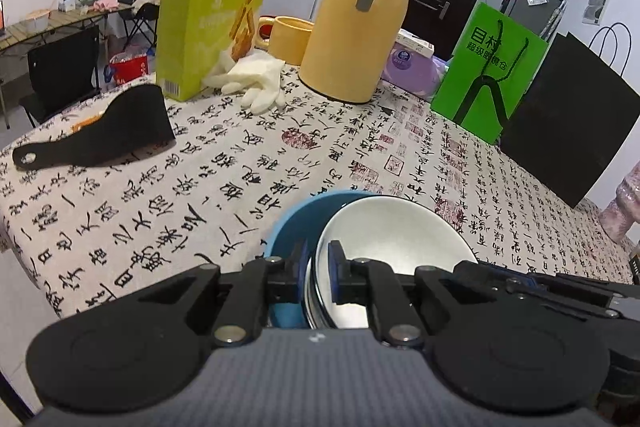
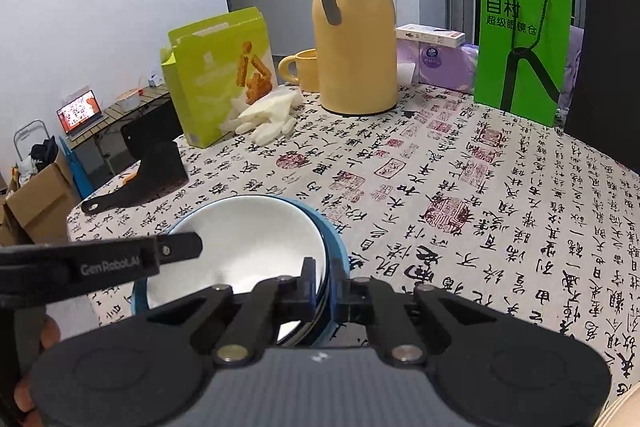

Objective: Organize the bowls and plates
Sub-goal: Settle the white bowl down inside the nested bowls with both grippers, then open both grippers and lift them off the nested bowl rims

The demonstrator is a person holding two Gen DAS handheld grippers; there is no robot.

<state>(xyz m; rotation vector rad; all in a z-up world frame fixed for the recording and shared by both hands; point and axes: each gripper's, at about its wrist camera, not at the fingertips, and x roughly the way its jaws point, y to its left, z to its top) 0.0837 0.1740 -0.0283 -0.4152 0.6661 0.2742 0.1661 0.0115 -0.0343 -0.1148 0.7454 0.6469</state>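
The white bowl (image 1: 396, 227) is sitting nested inside the blue bowl (image 1: 290, 227) on the near part of the calligraphy-print tablecloth (image 1: 200, 187), close to the table's front edge. You are clamping your left gripper (image 1: 318, 267) on the near rims of the two bowls: one pad is pressing the blue wall from outside, the other is lying inside the white bowl. You are closing your right gripper (image 2: 326, 287) the same way on the opposite side of the stack, one finger inside the white bowl (image 2: 256, 239) and one outside the blue bowl (image 2: 338, 255); its jaws are nearly together on the rims. The left tool is reaching into the right wrist view from the left edge. Farther back, a yellow thermos jug (image 1: 360, 27) is standing beside a yellow mug (image 1: 288, 39), with a lime snack box (image 1: 204, 23), white gloves (image 1: 256, 79) and a black scoop (image 1: 108, 131) to the left, and a green paper bag (image 1: 492, 67) and a black bag (image 1: 568, 123) to the right.
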